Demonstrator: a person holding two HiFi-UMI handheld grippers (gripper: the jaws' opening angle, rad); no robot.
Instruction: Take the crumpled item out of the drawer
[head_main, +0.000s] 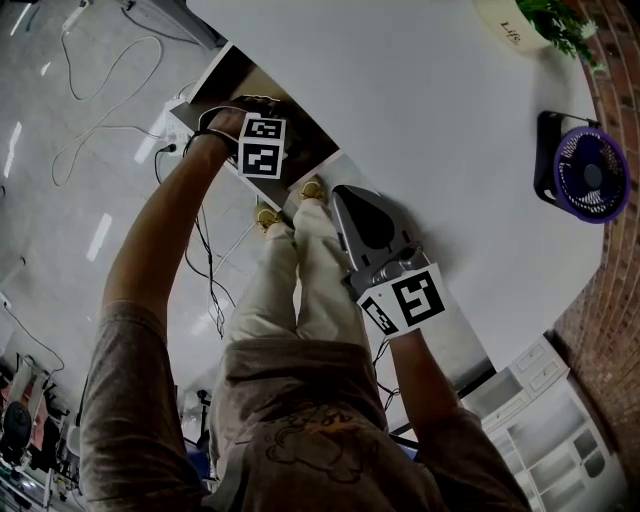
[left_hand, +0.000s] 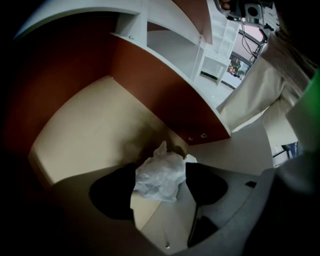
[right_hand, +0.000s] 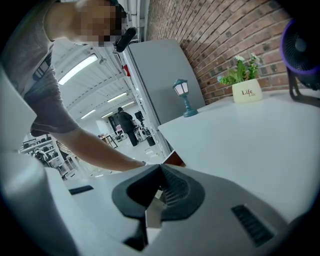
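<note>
**Left gripper (left_hand: 160, 184) clamps wad (left_hand: 161, 174) in drawer (left_hand: 80, 130)**

Left jaws are partway closed, both pads pinching the white crumpled wad over the drawer floor, near its brown wall. Wad is lumpy w/ no clear long axis; 1 twisted tip points away from the gripper. Right gripper (right_hand: 160, 172) has its jaws together, nothing between them, above the table (right_hand: 240, 145). Pot (right_hand: 247, 92) reads "Life".

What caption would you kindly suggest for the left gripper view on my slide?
Left gripper grips the crumpled white item inside the open, beige-floored drawer.
</note>
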